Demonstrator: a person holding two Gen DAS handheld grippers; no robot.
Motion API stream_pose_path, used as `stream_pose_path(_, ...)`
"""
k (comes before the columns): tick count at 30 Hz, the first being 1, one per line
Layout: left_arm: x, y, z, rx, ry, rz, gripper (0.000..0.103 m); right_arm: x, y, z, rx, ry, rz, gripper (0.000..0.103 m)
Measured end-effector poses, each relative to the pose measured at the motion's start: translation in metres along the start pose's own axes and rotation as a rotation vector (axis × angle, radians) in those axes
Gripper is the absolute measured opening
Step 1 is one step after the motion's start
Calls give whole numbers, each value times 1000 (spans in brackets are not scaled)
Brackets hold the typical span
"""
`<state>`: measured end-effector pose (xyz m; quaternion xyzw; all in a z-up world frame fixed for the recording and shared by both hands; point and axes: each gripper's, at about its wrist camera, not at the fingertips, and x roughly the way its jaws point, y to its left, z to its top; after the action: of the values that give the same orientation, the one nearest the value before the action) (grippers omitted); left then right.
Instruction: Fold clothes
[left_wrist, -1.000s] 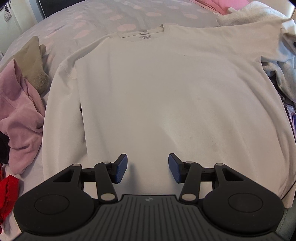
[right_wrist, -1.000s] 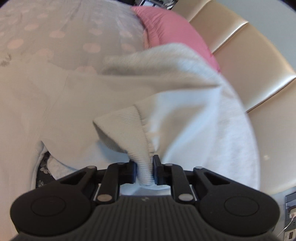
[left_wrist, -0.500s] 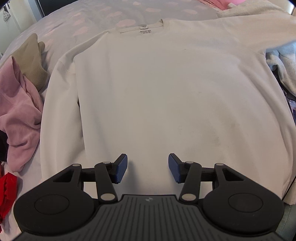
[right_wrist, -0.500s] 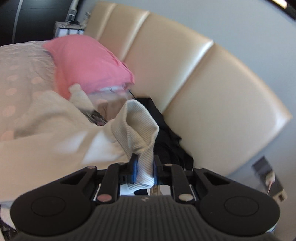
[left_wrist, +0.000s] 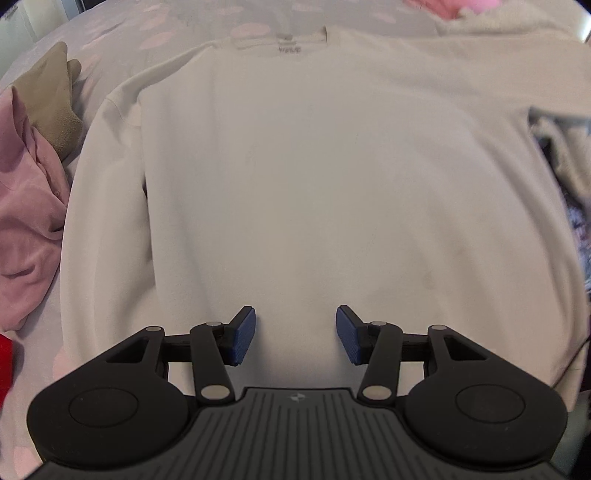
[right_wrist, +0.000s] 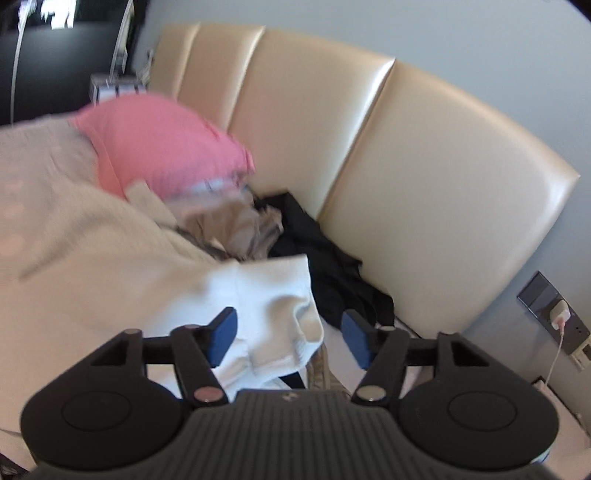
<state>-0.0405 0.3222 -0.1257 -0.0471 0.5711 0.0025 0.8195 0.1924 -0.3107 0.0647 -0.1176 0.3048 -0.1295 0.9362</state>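
A white sweatshirt (left_wrist: 314, 166) lies flat on the bed, collar at the far end, its left sleeve folded down along the body. My left gripper (left_wrist: 295, 334) hovers open over the sweatshirt's lower hem, nothing between its blue pads. In the right wrist view my right gripper (right_wrist: 288, 338) is opening. The sweatshirt's ribbed cuff (right_wrist: 291, 314) lies loose between the spread pads, and neither pad presses on it. The rest of that sleeve (right_wrist: 110, 280) stretches away to the left.
A pink garment (left_wrist: 26, 206) and an olive one (left_wrist: 51, 99) are piled at the left of the sweatshirt. A pink pillow (right_wrist: 159, 144), beige and black clothes (right_wrist: 332, 273) and a padded cream headboard (right_wrist: 424, 177) lie ahead of the right gripper. A wall socket (right_wrist: 554, 310) is at right.
My right gripper carried the cuff out toward the headboard, then opened and let it go. The sleeve now lies stretched out sideways. The left gripper stayed open over the hem.
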Motion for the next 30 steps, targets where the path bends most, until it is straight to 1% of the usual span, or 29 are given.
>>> stream_pose_path(3, -23, 16, 2, -15, -19, -65, 47, -28, 11, -13, 22, -42, 101, 69)
stream_pose_path(5, -35, 29, 1, -27, -10, -65, 47, -43, 28, -32, 34, -38, 196, 69)
stream_pose_path(8, -45, 52, -4, -44, 40, 16, 47, -64, 55, -61, 48, -29, 338, 69)
stream_pose_path(10, -49, 69, -9, -59, 59, 91, 47, -67, 85, -82, 27, -12, 428, 69)
stream_pose_path(11, -51, 77, -13, -74, 66, 115, 48, -67, 99, -92, 18, 3, 462, 70)
stream_pose_path(14, -52, 102, -27, -123, 74, 181, 53, -67, 139, -121, -2, 49, 564, 71)
stream_pose_path(16, -45, 117, -35, -147, 103, 221, 55, -59, 162, -138, 20, 96, 618, 71)
stream_pose_path(17, -39, 122, -40, -167, 125, 230, 55, -53, 172, -145, 24, 119, 644, 71)
stream_pose_path(18, -33, 128, -45, -197, 141, 224, 55, -50, 182, -150, 12, 139, 661, 71)
stream_pose_path(19, -26, 133, -49, -227, 158, 217, 53, -49, 192, -154, -17, 151, 666, 70)
stream_pose_path(21, -18, 132, -61, -279, 162, 151, 34, -53, 208, -159, -106, 142, 673, 71)
stream_pose_path(22, -14, 131, -64, -293, 164, 133, 9, -57, 214, -161, -153, 126, 666, 71)
stream_pose_path(23, -11, 130, -65, -298, 169, 135, 2, -61, 218, -164, -189, 109, 654, 71)
stream_pose_path(25, -18, 125, -62, -279, 148, 157, 1, -62, 223, -169, -228, 102, 647, 71)
stream_pose_path(27, -36, 124, -54, -276, 106, 156, 0, -57, 224, -172, -227, 117, 655, 71)
stream_pose_path(30, -78, 127, -38, -268, 22, 174, 0, -52, 222, -172, -222, 135, 643, 71)
